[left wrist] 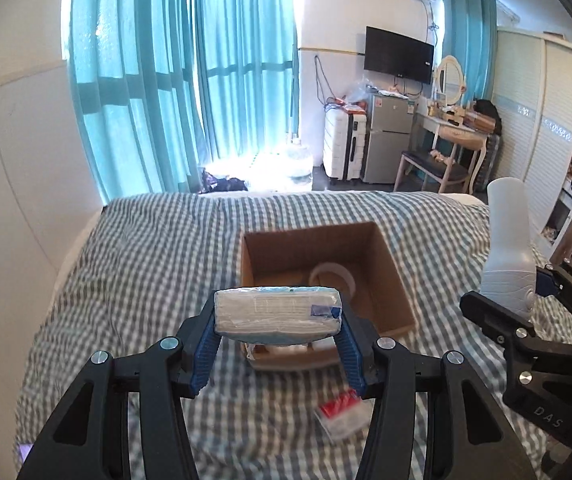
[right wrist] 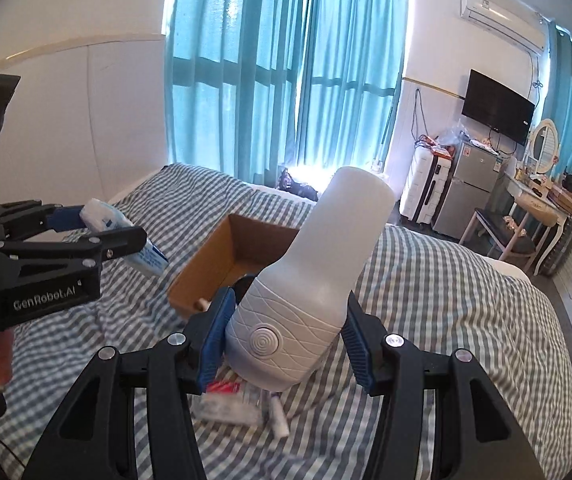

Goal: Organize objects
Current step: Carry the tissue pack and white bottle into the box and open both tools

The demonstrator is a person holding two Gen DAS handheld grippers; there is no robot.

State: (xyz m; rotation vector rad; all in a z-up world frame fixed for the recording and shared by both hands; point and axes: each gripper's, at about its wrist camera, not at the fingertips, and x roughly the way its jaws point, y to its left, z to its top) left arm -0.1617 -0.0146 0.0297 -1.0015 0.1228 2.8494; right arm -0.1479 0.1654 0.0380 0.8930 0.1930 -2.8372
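Note:
My left gripper [left wrist: 278,344] is shut on a white and blue tissue pack [left wrist: 278,310], held above the near edge of an open cardboard box [left wrist: 389,264] on the checked bed. A white roll of tape [left wrist: 333,276] lies inside the box. My right gripper [right wrist: 284,344] is shut on a white plastic bottle-shaped device [right wrist: 309,280] with a round button, held tilted above the bed, right of the box [right wrist: 214,256]. In the right wrist view the left gripper [right wrist: 126,240] shows at the left with the tissue pack [right wrist: 118,224]. In the left wrist view the right gripper [left wrist: 525,304] shows at the right.
A small red and white packet [left wrist: 341,408] lies on the bedspread [left wrist: 146,264] near me; it also shows in the right wrist view [right wrist: 226,400] beside a small white tube [right wrist: 278,416]. Beyond the bed stand curtains, a suitcase [left wrist: 343,148], a fridge [left wrist: 389,136], a dressing table and a wardrobe.

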